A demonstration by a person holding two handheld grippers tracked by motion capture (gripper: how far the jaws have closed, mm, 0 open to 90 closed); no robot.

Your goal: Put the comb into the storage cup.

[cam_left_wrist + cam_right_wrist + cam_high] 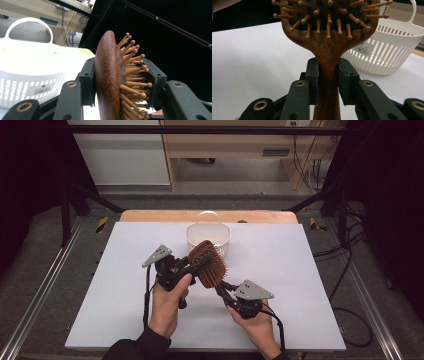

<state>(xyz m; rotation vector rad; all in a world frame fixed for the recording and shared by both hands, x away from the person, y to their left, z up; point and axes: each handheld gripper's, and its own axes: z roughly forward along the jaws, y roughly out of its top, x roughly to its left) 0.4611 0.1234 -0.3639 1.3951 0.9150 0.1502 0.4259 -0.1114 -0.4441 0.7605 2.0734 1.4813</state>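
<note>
A brown wooden hairbrush (207,262) with peg bristles hangs in the air over the white table, just in front of a white slatted basket (220,234). My right gripper (223,288) is shut on the brush's handle (328,82), one pad on each side. My left gripper (202,262) comes in from the left and straddles the brush head (107,80). One of its pads lies on the smooth wooden back and the other rests against the bristle tips (142,82).
The basket (25,62) has a loop handle and stands at the back middle of the white table sheet (300,285). A wooden strip (150,216) runs along the far edge. Black frame bars (75,205) flank the table.
</note>
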